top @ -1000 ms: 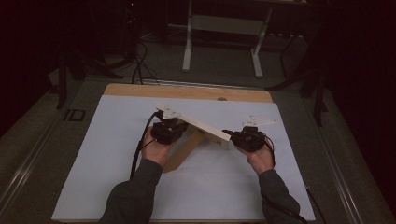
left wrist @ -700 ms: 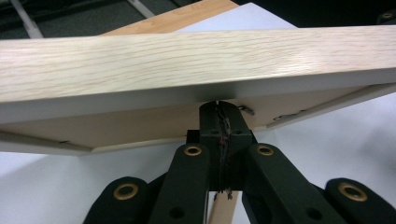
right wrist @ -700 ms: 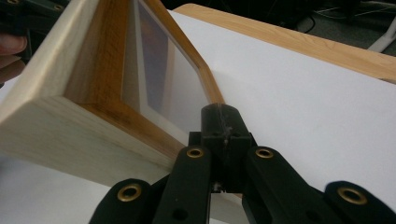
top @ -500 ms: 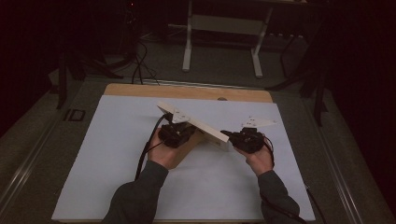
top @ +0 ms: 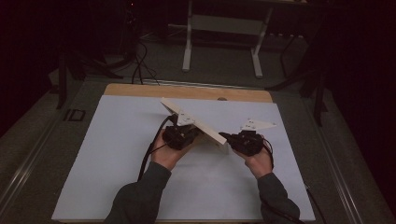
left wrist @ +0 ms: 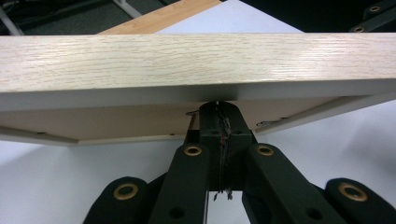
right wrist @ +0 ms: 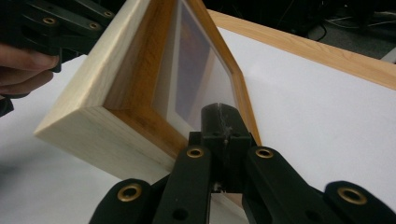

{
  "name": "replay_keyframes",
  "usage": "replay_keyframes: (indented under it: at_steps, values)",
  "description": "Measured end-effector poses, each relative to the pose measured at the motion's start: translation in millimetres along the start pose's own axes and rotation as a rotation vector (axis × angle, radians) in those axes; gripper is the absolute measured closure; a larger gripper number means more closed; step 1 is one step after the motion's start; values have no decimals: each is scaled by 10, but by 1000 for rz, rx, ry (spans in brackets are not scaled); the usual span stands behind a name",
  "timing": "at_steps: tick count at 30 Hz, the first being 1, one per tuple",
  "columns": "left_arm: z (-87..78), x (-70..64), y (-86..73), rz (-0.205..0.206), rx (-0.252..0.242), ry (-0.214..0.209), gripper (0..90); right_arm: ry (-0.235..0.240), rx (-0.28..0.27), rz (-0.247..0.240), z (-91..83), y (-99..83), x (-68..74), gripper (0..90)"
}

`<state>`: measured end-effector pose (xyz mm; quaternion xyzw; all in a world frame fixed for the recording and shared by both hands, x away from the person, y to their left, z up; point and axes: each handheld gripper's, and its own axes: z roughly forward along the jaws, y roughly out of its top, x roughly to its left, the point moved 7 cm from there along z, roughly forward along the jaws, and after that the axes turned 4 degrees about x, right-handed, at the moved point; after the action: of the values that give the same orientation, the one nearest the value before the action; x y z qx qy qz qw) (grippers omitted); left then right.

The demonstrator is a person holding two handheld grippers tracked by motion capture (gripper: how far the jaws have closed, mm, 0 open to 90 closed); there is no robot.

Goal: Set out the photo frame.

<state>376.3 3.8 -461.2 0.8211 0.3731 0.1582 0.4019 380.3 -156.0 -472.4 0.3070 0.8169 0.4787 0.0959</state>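
The work surface was a wooden table (top: 140,89) with a light-wood top, its far edge exposed as a bare strip. A white sheet (top: 107,158) lay flat on it, covering nearly the whole top up to that strip. A small dark round mark (top: 222,99) sat on the bare strip.

Dim room, grey floor (top: 224,77), white stand (top: 223,25) behind.
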Motion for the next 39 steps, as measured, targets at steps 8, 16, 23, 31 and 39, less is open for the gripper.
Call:
replay_keyframes:
  at_steps: [8, 16, 23, 31, 39]
  values:
    - [13, 26, 20, 12, 3, -1, 900, 13, -5, -27, -16, 9, 93, 900]
    - [13, 51, 20, 21, 7, -6, 900, 23, -11, -38, -45, 35, 160, 900]
    - [18, 74, 28, 27, 7, -2, 900, 33, -12, -54, -46, 50, 215, 900]
    - [13, 95, 31, 34, 22, -25, 900, 50, -16, -69, -41, 62, 292, 900]
    - [-12, 13, 35, 56, 32, -51, 900, 62, -22, -76, -31, 85, 345, 900]
